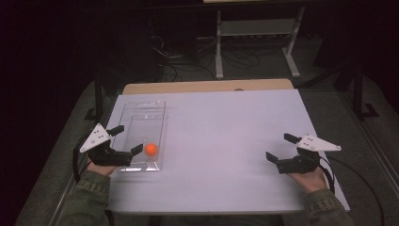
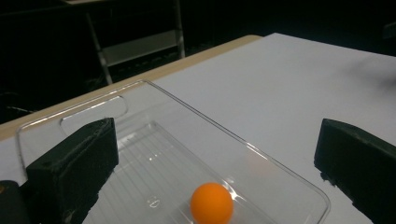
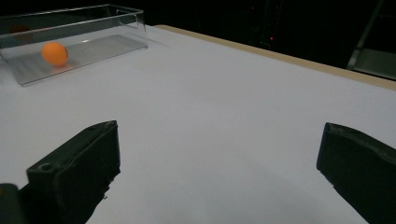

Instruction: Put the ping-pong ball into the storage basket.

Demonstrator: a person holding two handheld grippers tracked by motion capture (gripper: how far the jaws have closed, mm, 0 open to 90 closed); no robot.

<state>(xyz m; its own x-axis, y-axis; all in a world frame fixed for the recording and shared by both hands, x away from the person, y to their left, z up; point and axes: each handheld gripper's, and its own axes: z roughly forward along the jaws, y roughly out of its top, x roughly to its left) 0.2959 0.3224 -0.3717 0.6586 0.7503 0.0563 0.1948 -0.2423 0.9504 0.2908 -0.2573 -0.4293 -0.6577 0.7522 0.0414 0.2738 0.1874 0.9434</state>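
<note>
An orange ball (image 1: 151, 149) lies inside a clear plastic tray (image 1: 141, 109) at the table's left, toward the tray's near end. My left gripper (image 1: 125, 140) hovers open at the tray's near left corner, its jaws wide apart, with the ball (image 2: 211, 203) low between them and the tray's rim (image 2: 243, 142) running across. On the right side of the white table my right gripper (image 1: 281, 147) stands open with nothing between its jaws. From the right gripper view the ball (image 3: 54, 52) and tray (image 3: 126, 18) sit far off at the upper left.
A white sheet (image 1: 221, 136) covers the table, with a wooden edge (image 1: 207, 86) at the back. Beyond stand a white frame's legs (image 1: 219, 52) and loose cables (image 1: 179, 61) on a dark floor. Cables trail from both grippers.
</note>
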